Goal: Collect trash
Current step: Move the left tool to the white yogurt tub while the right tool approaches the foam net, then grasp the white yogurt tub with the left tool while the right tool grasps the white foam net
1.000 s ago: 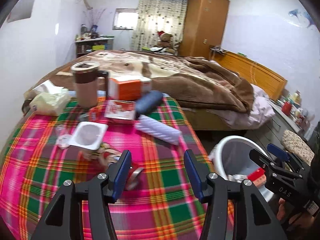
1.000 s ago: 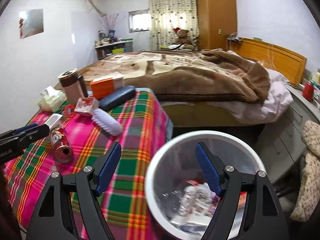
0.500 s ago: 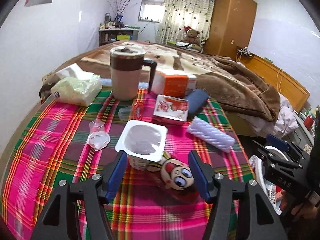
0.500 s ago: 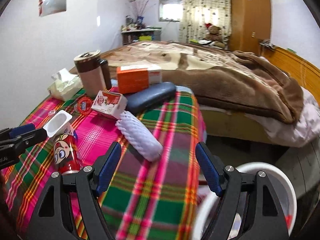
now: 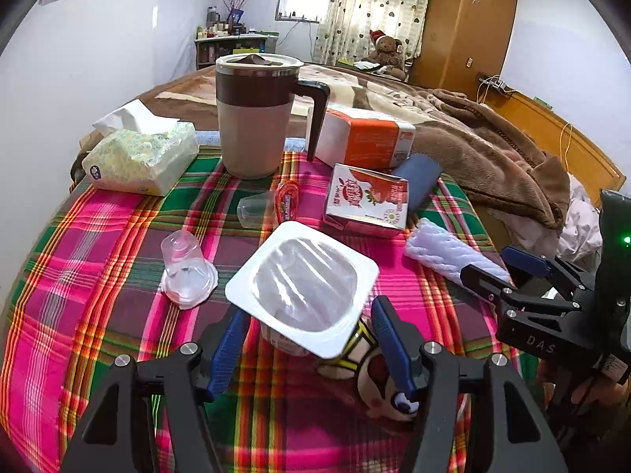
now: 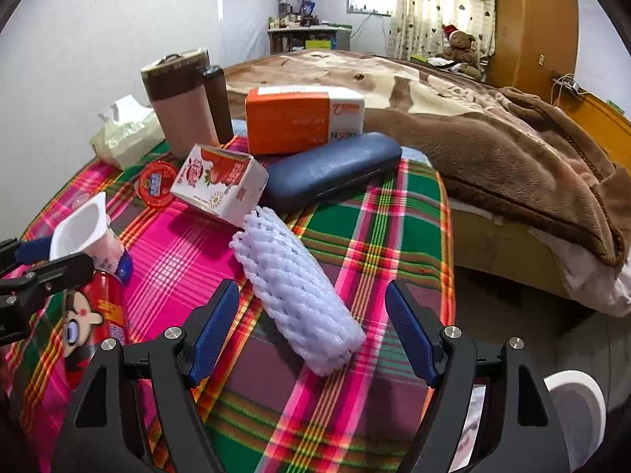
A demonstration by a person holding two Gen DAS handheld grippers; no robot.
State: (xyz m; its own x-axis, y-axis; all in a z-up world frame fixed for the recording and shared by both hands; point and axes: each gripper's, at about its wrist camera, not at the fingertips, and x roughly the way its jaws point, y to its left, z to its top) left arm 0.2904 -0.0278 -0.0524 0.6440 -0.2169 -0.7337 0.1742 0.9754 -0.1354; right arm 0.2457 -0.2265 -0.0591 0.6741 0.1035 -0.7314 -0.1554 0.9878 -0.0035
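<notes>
Both claws stand open and empty, left gripper [image 5: 311, 349] astride the yoghurt cup [image 5: 301, 289], right gripper [image 6: 313, 333] astride the foam sleeve [image 6: 297, 289]; can [image 6: 92, 317], carton [image 6: 219, 185] remain on the table [image 6: 394, 236], uncollected.

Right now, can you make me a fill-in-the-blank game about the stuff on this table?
1. The white foam net sleeve lies between the open fingers of the ____ gripper.
2. The yogurt cup sits between the fingers of the ____ gripper.
3. The mug has a ____ handle.
4. The glasses case is ____.

Answers: right; left; brown; blue
</notes>
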